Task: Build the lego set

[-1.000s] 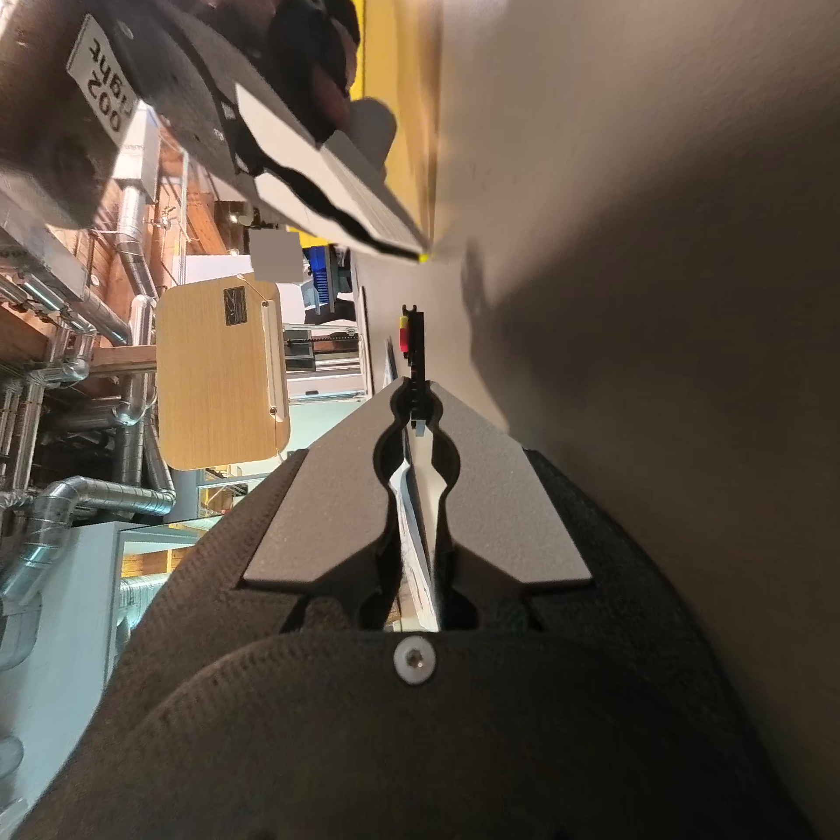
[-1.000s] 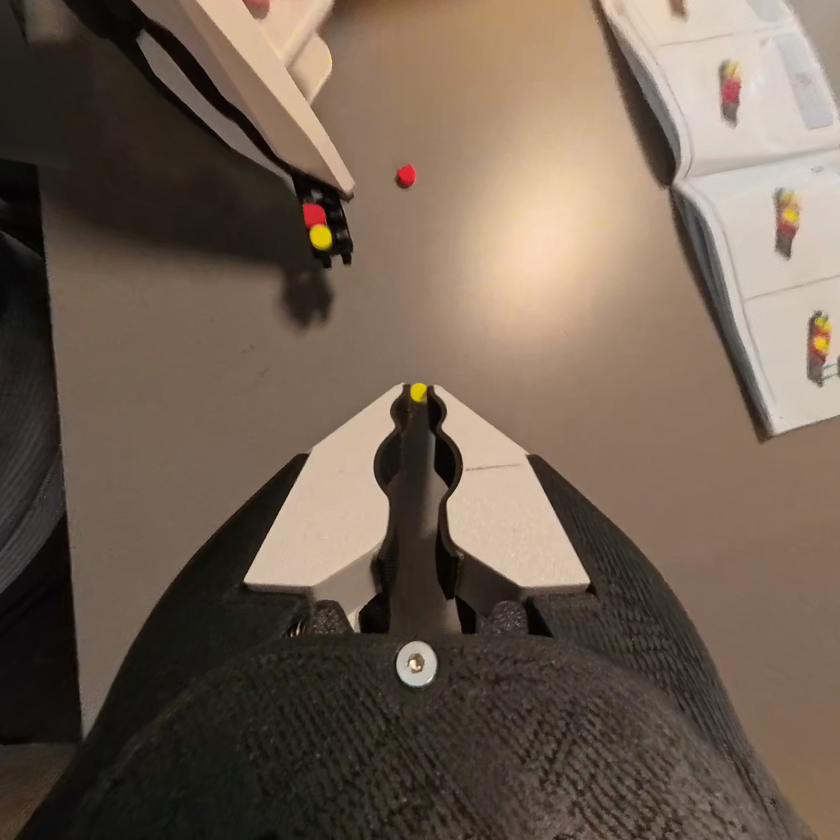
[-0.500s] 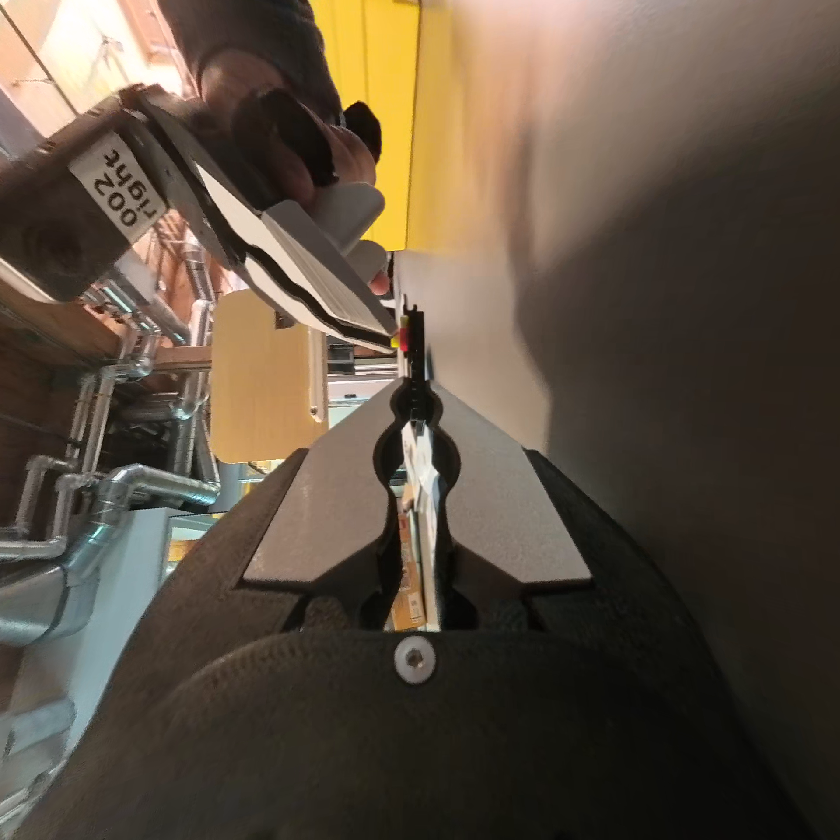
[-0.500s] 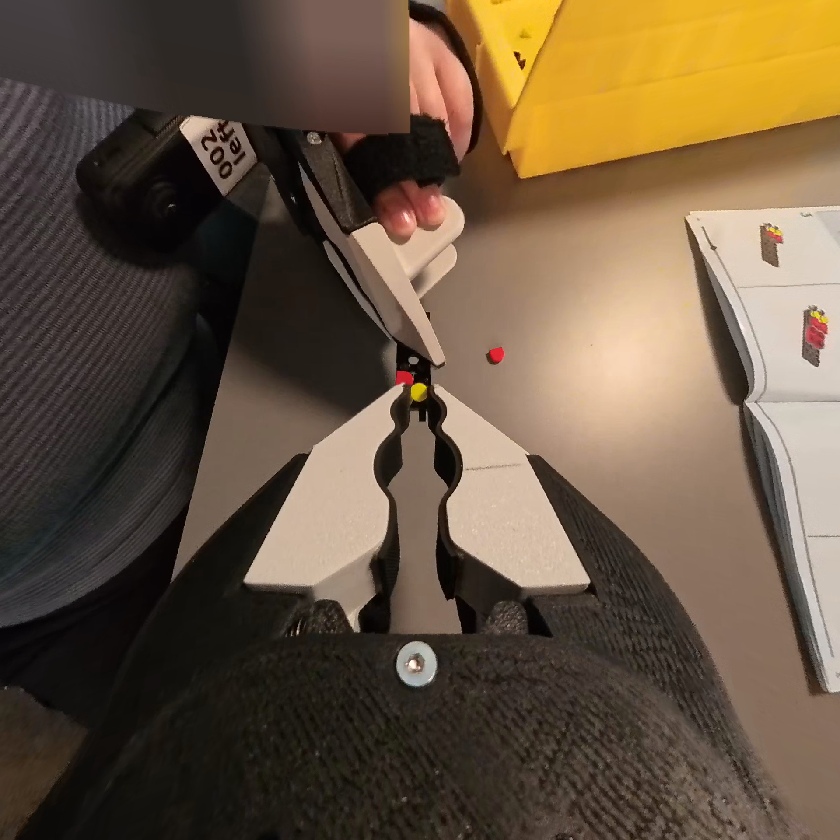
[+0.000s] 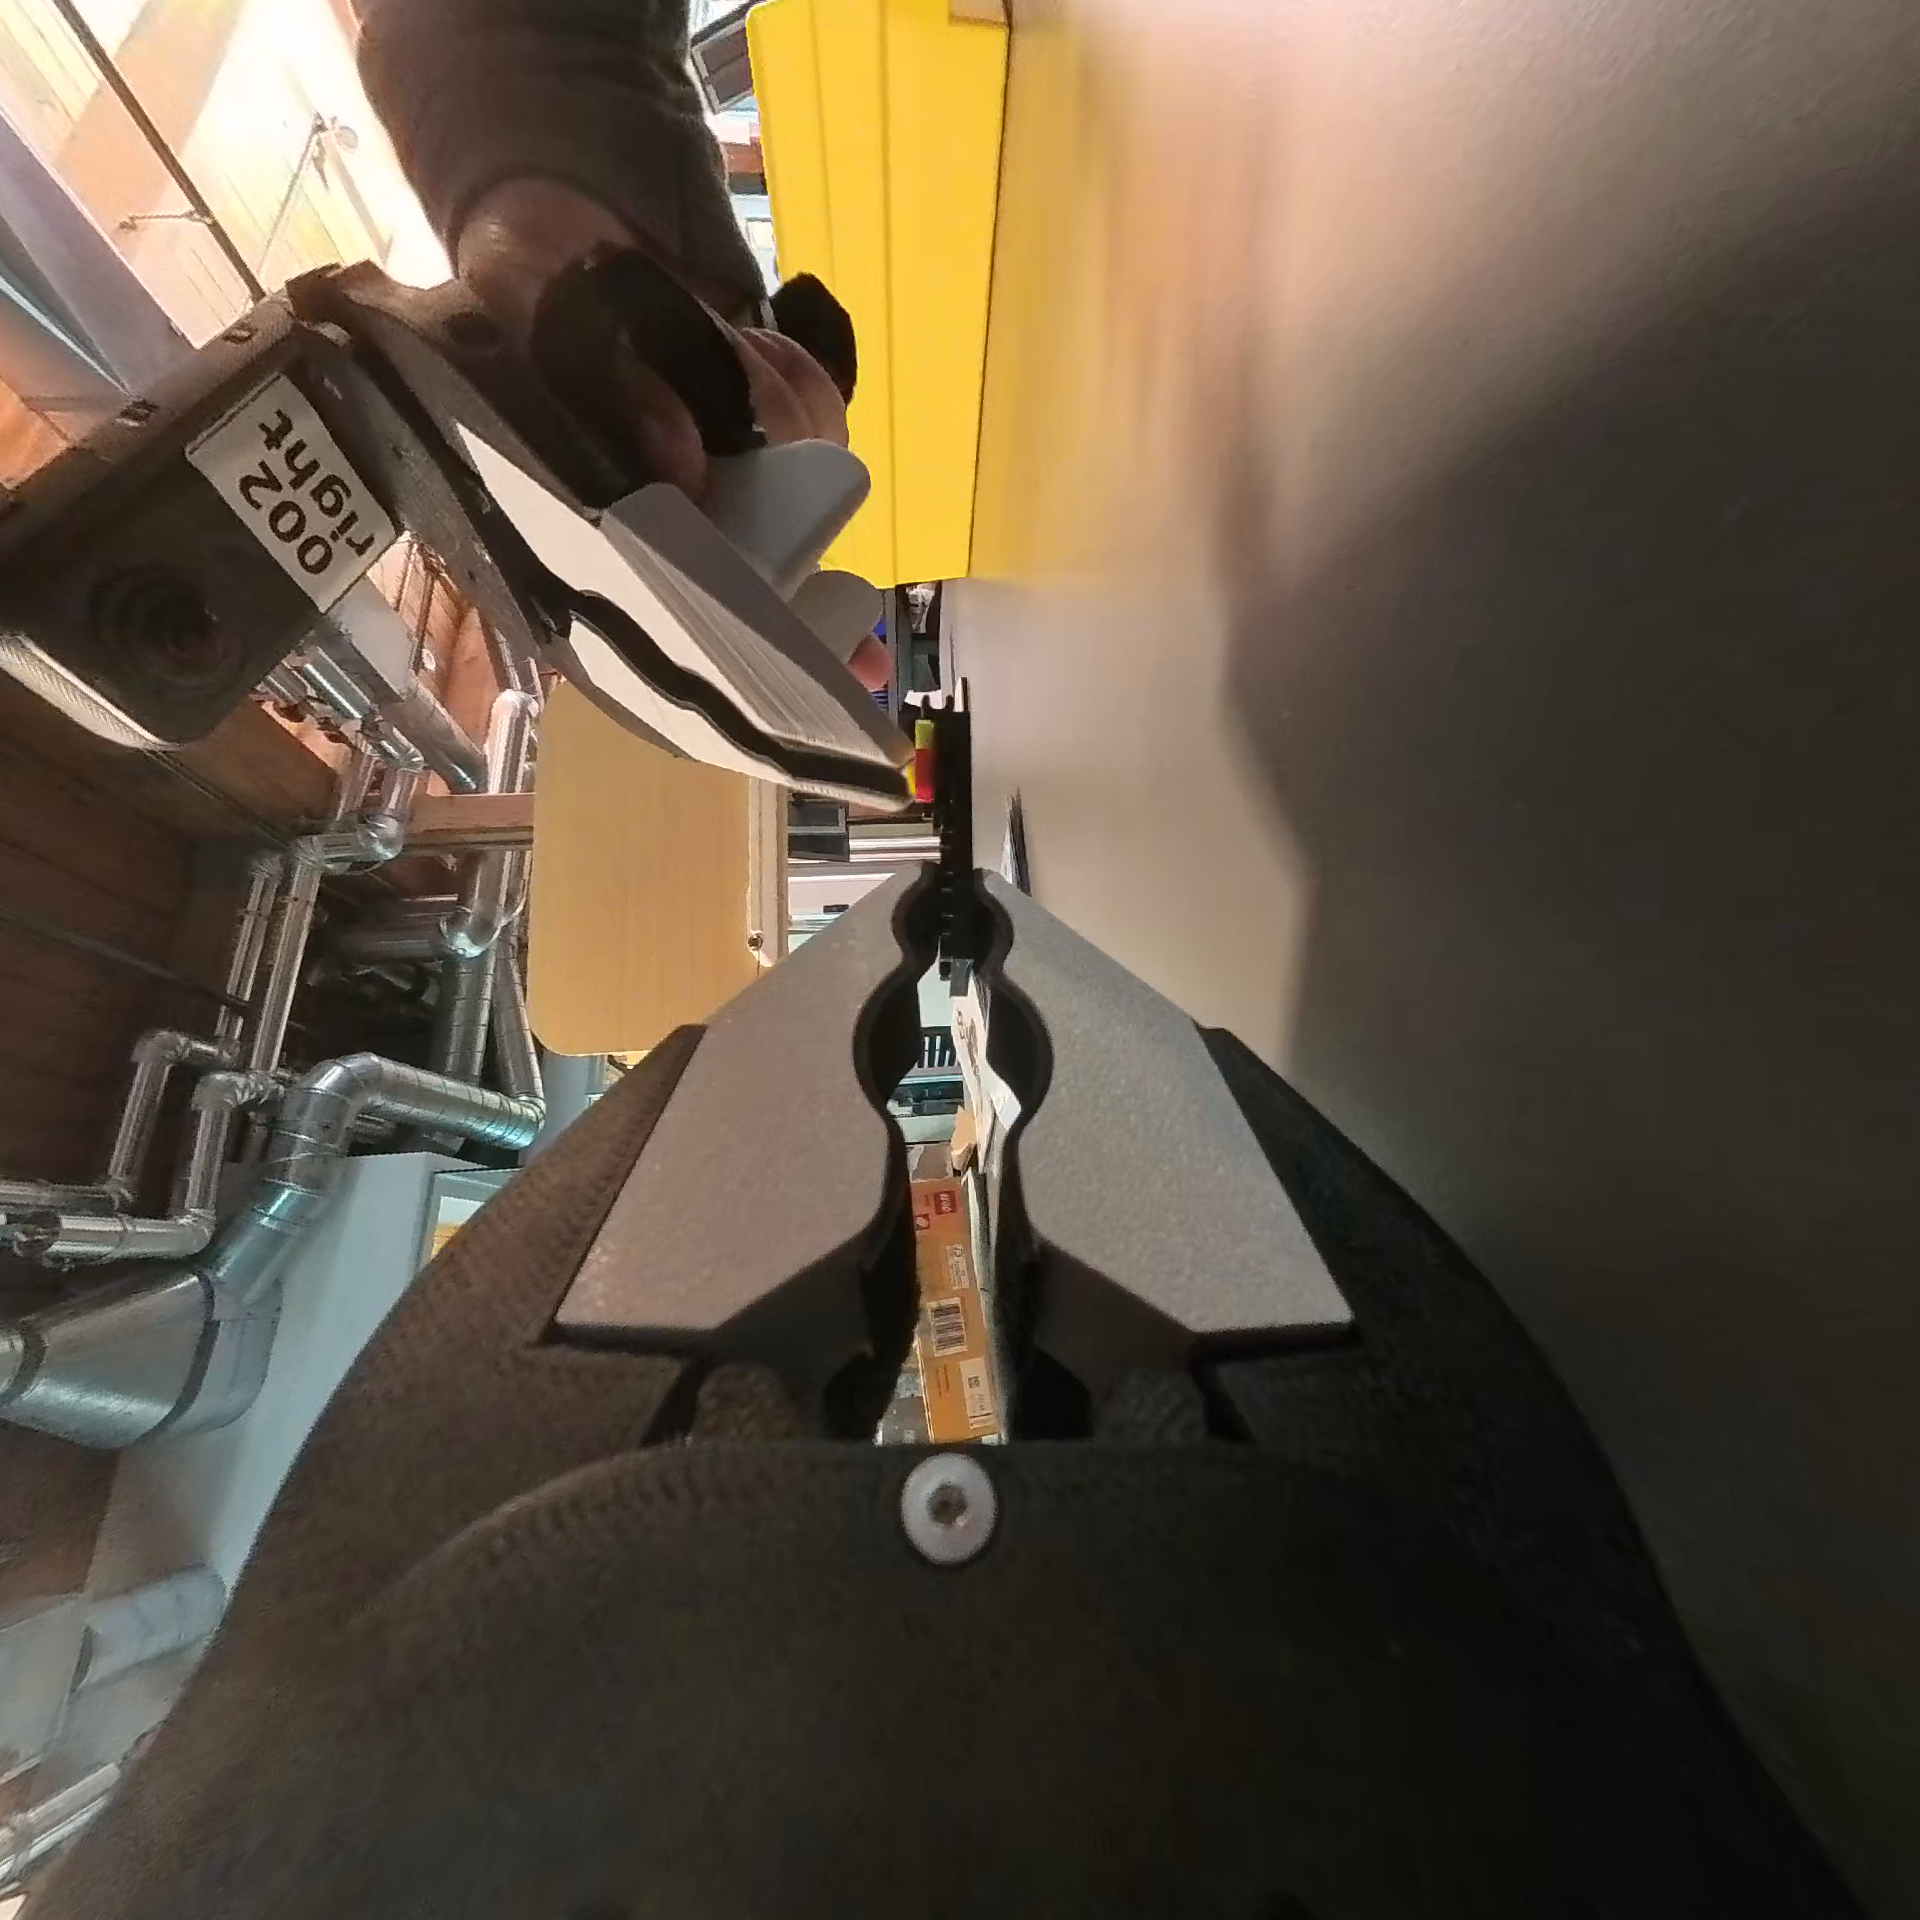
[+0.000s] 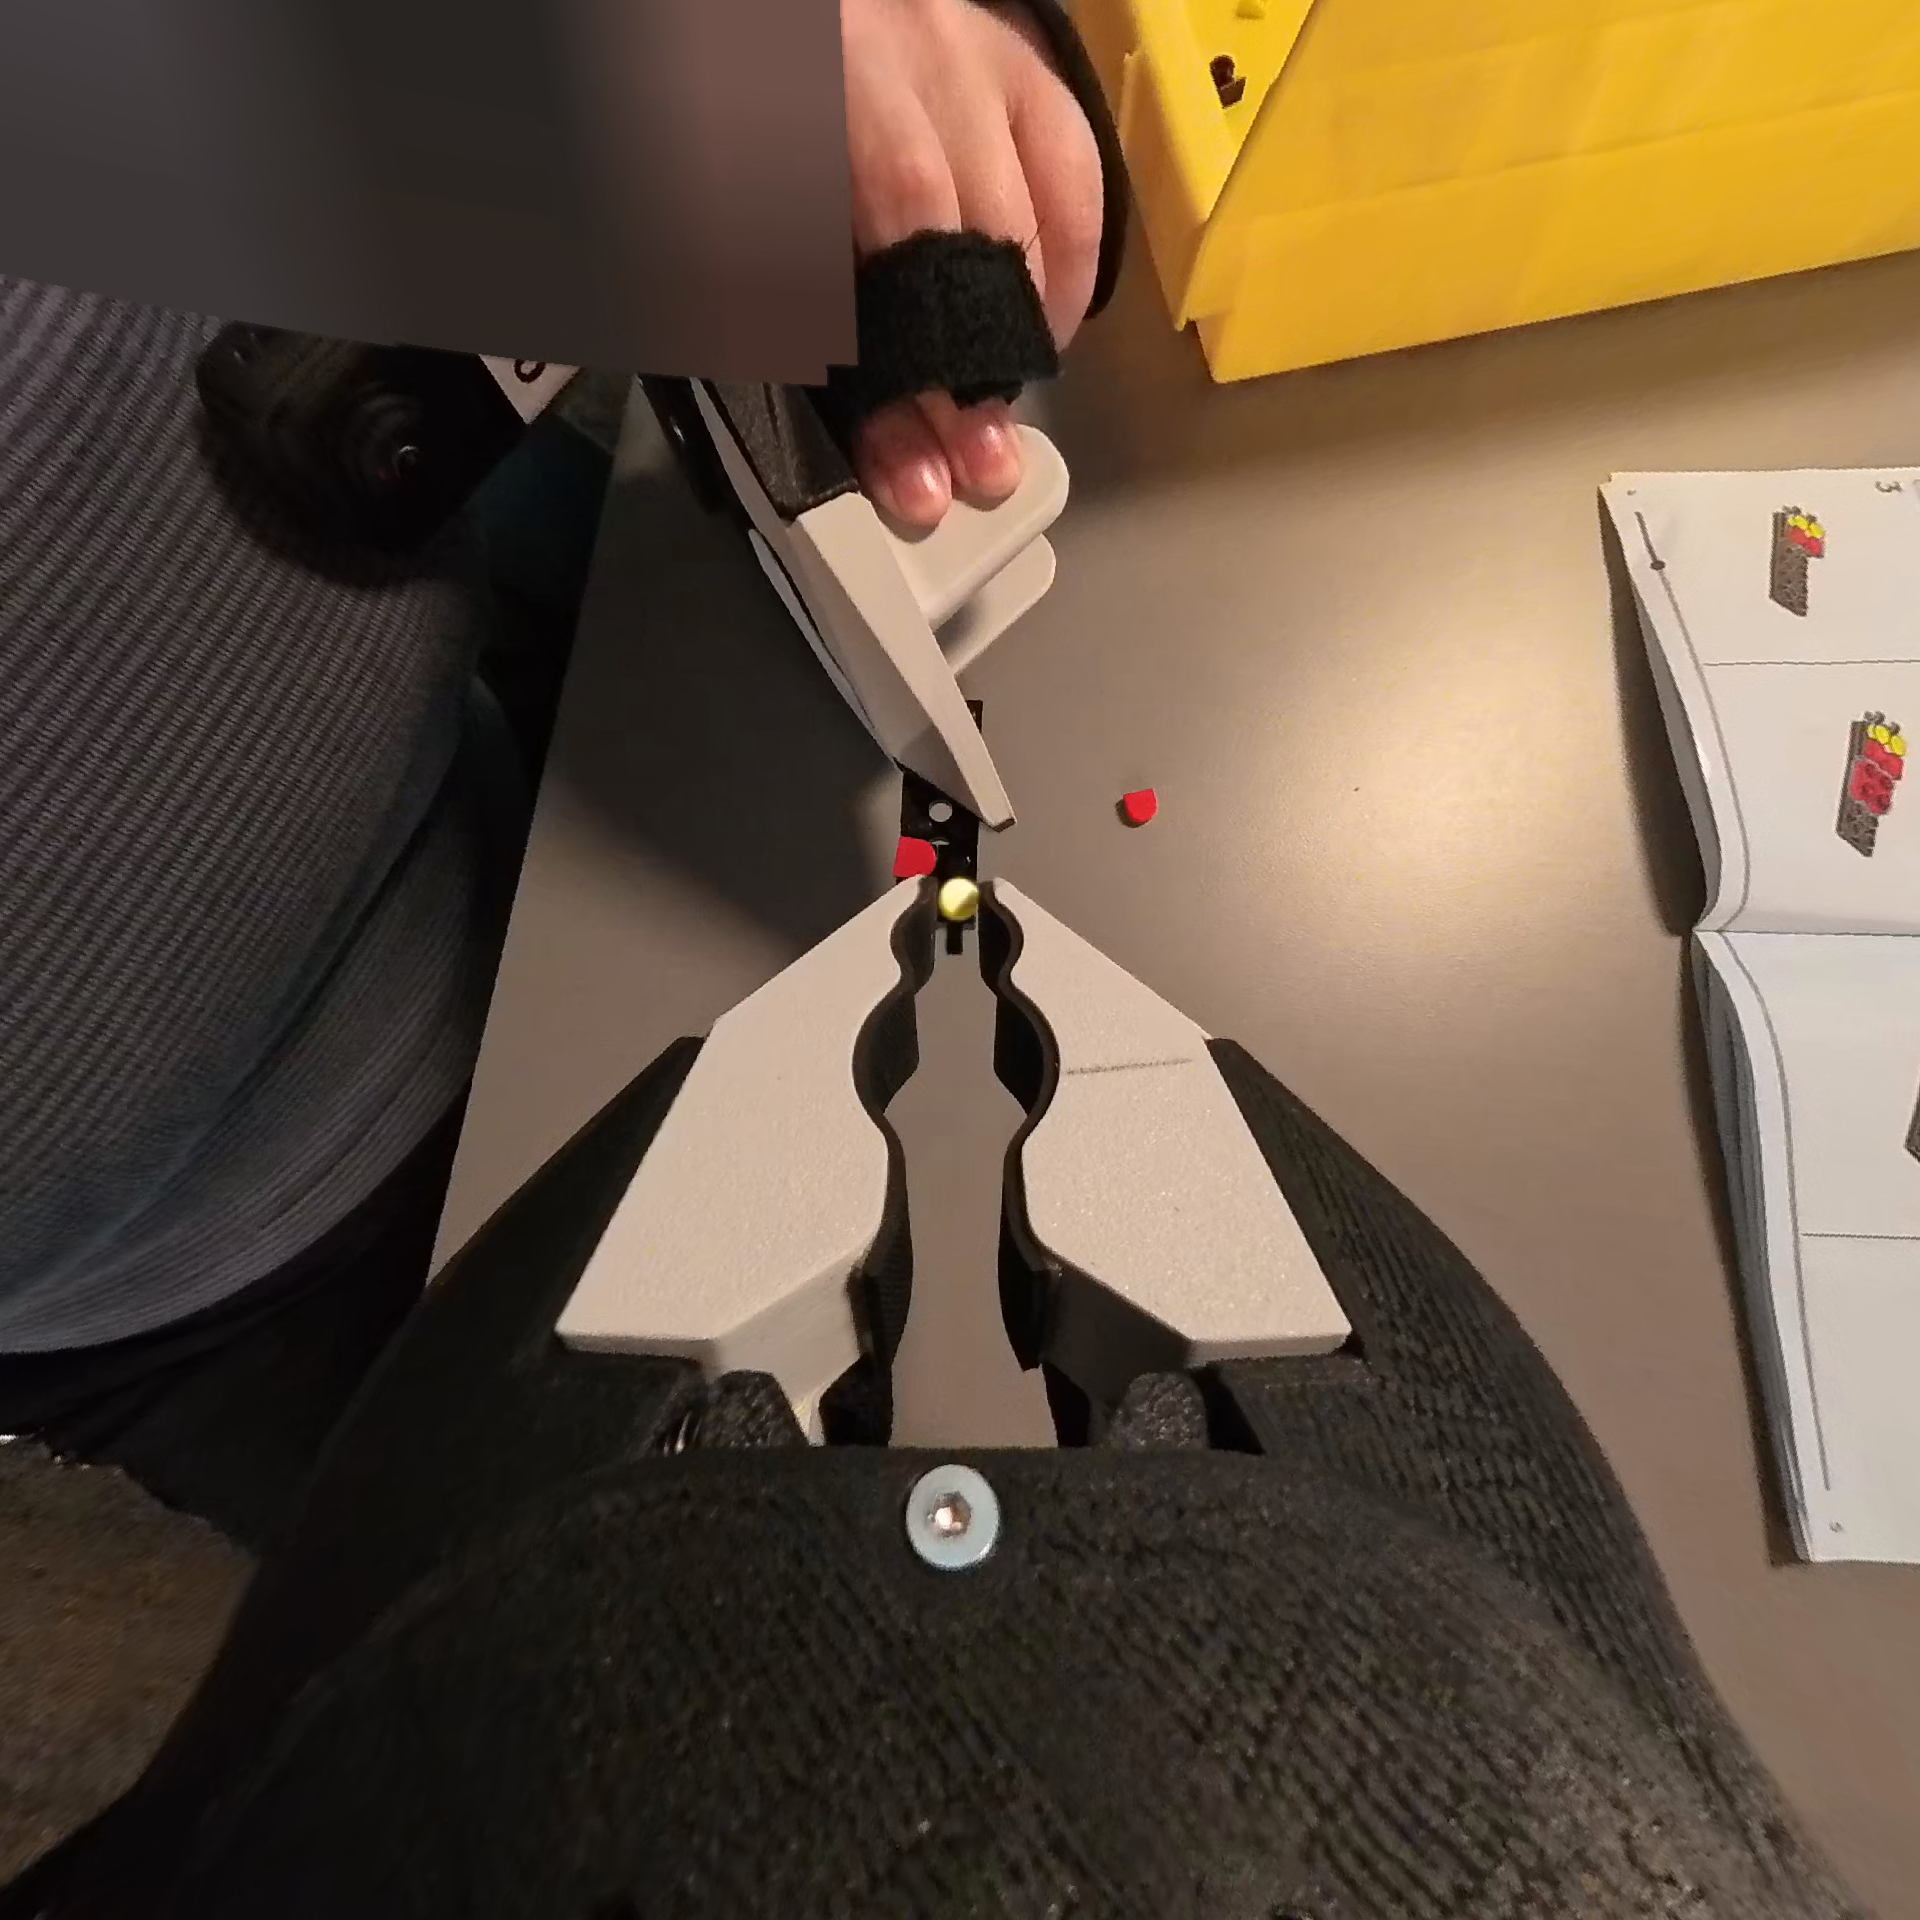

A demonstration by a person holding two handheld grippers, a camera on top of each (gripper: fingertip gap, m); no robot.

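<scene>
in the right wrist view our right hand-held gripper [image 6: 957, 902] pinches a small yellow round stud [image 6: 957, 898] at its fingertips, pressed against the black lego strip [image 6: 940, 831]. that strip is clamped by our left hand-held gripper [image 6: 951, 821], which reaches in from 11 o'clock, a hand [image 6: 966, 208] on its grip. a red piece [image 6: 914, 857] sits on the strip at 9 o'clock of the stud. a loose red piece [image 6: 1138, 805] lies on the table [image 6: 1351, 727] at 2 o'clock. the instruction booklet [image 6: 1808, 935] lies open at 3 o'clock and a yellow box [image 6: 1507, 156] stands at 1 o'clock. in the left wrist view the left hand-held gripper [image 5: 954, 899] grips the black strip [image 5: 954, 800] edge-on.
</scene>
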